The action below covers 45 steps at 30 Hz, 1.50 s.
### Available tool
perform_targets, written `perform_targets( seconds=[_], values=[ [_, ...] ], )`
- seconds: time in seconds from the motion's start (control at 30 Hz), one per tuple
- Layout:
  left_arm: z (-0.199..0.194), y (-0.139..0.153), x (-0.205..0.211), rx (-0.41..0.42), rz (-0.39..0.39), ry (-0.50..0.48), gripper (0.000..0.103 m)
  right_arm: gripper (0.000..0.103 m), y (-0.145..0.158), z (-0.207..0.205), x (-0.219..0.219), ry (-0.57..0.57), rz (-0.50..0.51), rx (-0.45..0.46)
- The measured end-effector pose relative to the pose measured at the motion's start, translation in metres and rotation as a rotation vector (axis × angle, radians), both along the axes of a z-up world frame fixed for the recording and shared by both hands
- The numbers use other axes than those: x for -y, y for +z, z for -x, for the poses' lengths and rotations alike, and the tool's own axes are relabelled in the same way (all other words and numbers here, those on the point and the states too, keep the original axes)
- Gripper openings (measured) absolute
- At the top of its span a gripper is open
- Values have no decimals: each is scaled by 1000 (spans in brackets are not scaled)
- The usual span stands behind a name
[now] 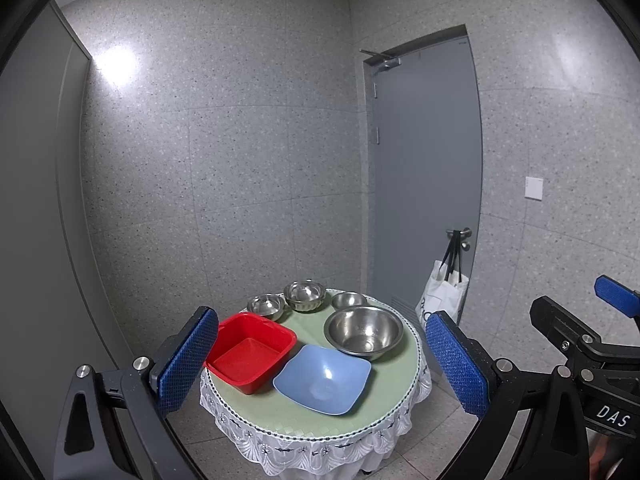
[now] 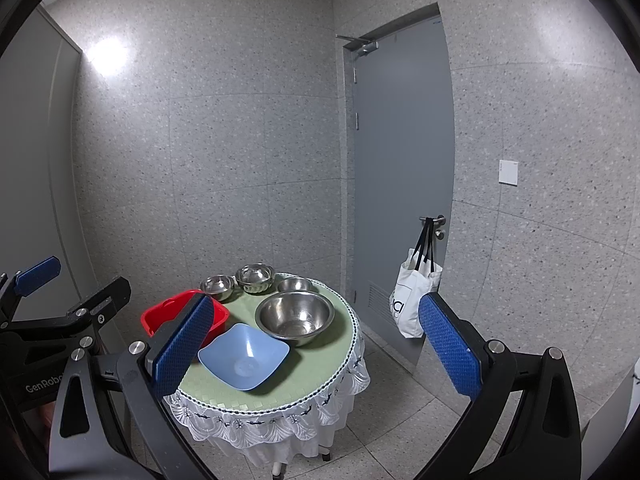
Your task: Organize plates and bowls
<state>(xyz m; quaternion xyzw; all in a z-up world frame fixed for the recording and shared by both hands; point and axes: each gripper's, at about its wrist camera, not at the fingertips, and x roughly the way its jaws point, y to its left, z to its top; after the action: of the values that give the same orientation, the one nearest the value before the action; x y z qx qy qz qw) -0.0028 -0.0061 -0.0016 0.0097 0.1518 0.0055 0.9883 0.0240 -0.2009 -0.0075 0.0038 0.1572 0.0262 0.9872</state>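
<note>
Steel bowls, four of them, sit loose on the round table [image 1: 404, 408]: big bowl [image 1: 363, 331] at right, three small ones along the far edge, namely left bowl [image 1: 266, 305], middle bowl [image 1: 305, 294] and right bowl [image 1: 349, 300]. None nested that I can see, though the middle one might be a stack; too small to tell. Red tub [image 1: 251, 350] near left, empty. Blue dish [image 1: 322, 378] near centre, just beside the tub and the big bowl; from here I cannot say if they touch.

My left gripper [image 1: 320, 360] hangs short of the table, fingers wide apart, nothing between them. Right gripper [image 2: 320, 344] likewise, spread and empty, level with the left and well off the dishes.

Progress, as I judge it: nothing done. Every piece lies separate on the green cloth. Left to do is all of it, likely nesting the small bowls into the big one and gathering the dish and tub.

Background: grey door [image 2: 404, 168], white bag [image 2: 412, 304] hung on its handle.
</note>
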Motion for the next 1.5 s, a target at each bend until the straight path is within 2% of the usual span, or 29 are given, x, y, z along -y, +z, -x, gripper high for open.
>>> perform_targets(
  seconds=[0.7,0.9,1.1,1.3,1.4,1.5],
  values=[
    [-19,-4,12,-25,1,17,102,103,-18,-23,11,31,-15,-15],
    [-37,-16,15,-48,13,28,102,103,-33,-42,16,55,-21,-46],
    [-91,-34,7,-116,9,6,103,103,-62,-87,12,68,-36,-113],
    [-175,-66,-19,-227,-12,7,102,103,-107,-150,-3,47,-23,-200],
    [-224,-90,-35,-316,-7,-6,102,103,-136,-185,-12,36,-11,-266],
    [-267,-118,-52,-426,35,-44,102,103,-164,-213,-16,31,-13,-336]
  ],
)
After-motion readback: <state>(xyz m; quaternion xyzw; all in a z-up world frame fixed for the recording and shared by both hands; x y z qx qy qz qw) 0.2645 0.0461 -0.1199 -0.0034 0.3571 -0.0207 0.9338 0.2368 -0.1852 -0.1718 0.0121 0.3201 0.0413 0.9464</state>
